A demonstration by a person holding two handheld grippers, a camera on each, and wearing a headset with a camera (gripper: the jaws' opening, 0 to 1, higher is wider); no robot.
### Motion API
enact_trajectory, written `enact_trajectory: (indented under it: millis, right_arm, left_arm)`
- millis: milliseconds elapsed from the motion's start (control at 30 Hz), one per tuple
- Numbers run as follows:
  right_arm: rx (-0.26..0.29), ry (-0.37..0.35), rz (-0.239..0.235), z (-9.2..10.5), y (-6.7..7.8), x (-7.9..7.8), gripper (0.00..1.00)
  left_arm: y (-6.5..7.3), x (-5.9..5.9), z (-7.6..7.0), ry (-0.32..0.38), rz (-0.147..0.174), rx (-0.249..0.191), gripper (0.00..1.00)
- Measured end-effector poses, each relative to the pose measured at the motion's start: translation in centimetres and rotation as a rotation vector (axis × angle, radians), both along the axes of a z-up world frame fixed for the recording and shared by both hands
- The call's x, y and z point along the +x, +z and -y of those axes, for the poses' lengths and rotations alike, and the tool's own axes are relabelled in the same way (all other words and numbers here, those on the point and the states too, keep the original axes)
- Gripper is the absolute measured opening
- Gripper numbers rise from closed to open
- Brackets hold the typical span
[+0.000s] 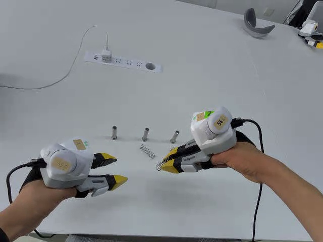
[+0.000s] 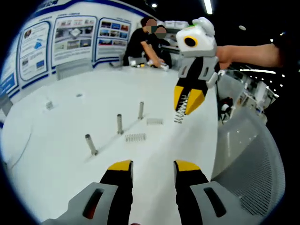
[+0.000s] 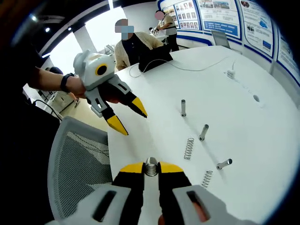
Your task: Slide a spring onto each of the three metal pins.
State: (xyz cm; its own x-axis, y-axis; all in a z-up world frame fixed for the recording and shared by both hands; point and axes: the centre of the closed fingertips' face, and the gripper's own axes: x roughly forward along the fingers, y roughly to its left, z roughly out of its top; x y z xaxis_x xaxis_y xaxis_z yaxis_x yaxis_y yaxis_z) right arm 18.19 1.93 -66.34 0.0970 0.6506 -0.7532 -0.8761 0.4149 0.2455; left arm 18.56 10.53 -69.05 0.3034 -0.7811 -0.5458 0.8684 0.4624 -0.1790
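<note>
Now the right gripper (image 1: 169,162) has its jaws pressed nearly together on 1 spring (image 1: 162,164), which is pinched at 1 end and juts out past the yellow tips, held just above the white table (image 1: 212,65). In the right gripper view the coil's end sits squarely between the 2 closed tips. The left gripper (image 1: 114,169) is held low at the near left edge of the table with its jaws spread wide apart and nothing between them. Just beyond both grippers, 3 metal pins stand in a row with bare shafts: the left pin (image 1: 114,132), the middle pin (image 1: 145,134) and the right pin (image 1: 174,136), the last closest to the held spring. A loose spring (image 1: 147,150) lies flat on the table just in front of the middle pin, and the left gripper view shows a second loose spring (image 2: 154,121) lying near the right pin. Farther back, a power strip (image 1: 122,61) rests on the table with a thin cable (image 1: 60,78) trailing off to the left.
</note>
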Motion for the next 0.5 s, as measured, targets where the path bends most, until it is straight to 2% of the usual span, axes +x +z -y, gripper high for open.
enact_trajectory:
  millis: [200, 500]
  right_arm:
    - [-0.010, -0.010, 0.005, -0.1, -0.5, 1.3, 0.12]
    - [-0.027, 0.007, 0.013, -0.8, -1.0, 3.0, 0.12]
  left_arm:
    - [-0.4, 0.9, -1.0, 0.071, -0.010, -0.008, 0.41]
    - [-1.3, 1.8, -3.0, 0.159, -0.025, 0.002, 0.49]
